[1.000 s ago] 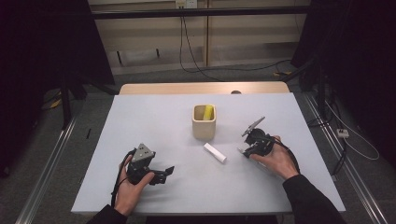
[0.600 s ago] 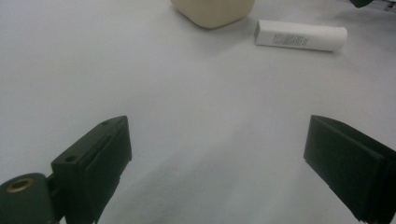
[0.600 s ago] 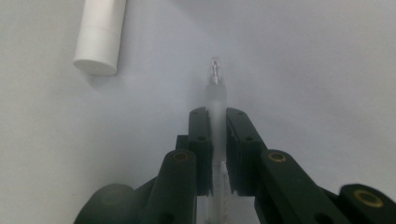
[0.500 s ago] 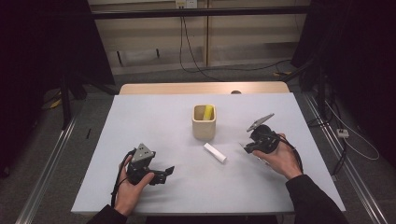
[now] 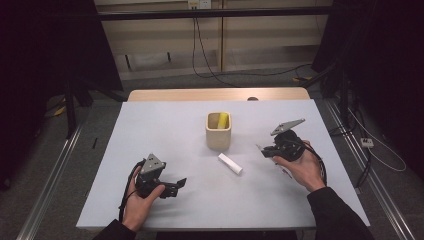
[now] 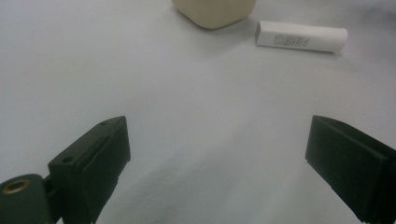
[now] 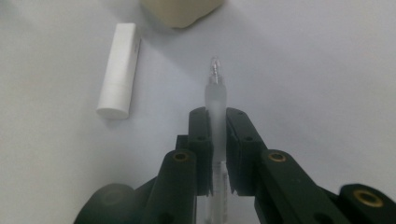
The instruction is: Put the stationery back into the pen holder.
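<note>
A beige square cup point(image 5: 218, 136) stands mid-table with a yellow item point(image 5: 223, 120) inside it. A white cylindrical tube point(image 5: 230, 164) lies on the table just right of the cup's front. My right gripper point(image 5: 265, 150) is held above the table to the right of the tube. In the right gripper view my right gripper point(image 7: 217, 122) is shut on a thin frosted clear stick point(image 7: 216, 93), whose tip pokes out past the jaws, with the white tube point(image 7: 120, 70) off to its left. My left gripper point(image 5: 175, 186) rests at the front left, open, with nothing between the jaws point(image 6: 217, 168).
The white table point(image 5: 165, 130) has a wooden strip along its far edge. Black frame posts and cables stand on the floor behind and to both sides. In the left gripper view the cup point(image 6: 215, 11) and the white tube point(image 6: 301, 36) lie ahead.
My right hand has lifted a little and drifted right, away from the white tube, with the frosted stick still in its jaws. The left hand has stayed put.
</note>
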Motion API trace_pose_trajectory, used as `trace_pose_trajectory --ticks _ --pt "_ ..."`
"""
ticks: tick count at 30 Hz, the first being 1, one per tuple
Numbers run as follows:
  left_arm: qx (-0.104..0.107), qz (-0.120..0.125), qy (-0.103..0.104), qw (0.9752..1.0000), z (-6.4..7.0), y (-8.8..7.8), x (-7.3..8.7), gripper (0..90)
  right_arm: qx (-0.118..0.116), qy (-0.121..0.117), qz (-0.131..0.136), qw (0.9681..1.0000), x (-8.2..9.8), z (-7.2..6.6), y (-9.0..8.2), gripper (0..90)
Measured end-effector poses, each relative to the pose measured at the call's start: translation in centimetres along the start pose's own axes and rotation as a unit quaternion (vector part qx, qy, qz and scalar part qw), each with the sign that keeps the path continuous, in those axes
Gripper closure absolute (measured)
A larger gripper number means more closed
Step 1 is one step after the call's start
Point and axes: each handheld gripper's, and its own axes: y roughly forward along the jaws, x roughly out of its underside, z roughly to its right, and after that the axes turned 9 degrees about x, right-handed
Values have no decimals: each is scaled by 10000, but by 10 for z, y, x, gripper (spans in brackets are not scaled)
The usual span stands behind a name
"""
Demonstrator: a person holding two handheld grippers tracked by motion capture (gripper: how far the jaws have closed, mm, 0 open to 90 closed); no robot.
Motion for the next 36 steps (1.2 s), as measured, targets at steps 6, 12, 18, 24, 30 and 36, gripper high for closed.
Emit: trace_pose_trajectory --ticks 6,12,18,24,30,36 --pt "-9 2 -3 10000 0 0 0 65 30 249 362 9990 -1 4 -7 820" --pt "-50 27 -13 10000 0 -1 0 65 183 298 814 9961 -6 3 -17 820" --pt "-49 83 -65 9999 -1 -2 0 65 137 307 1241 9917 -14 1 -23 820" --pt "15 162 -228 9996 -4 -4 0 61 83 351 1608 9863 -27 0 -29 820" --pt "41 139 -181 9997 -3 -4 0 61 21 295 1868 9819 -45 -4 -30 820" --pt "24 105 -127 9999 -2 -4 0 62 -62 269 2077 9778 -56 -7 -28 820"
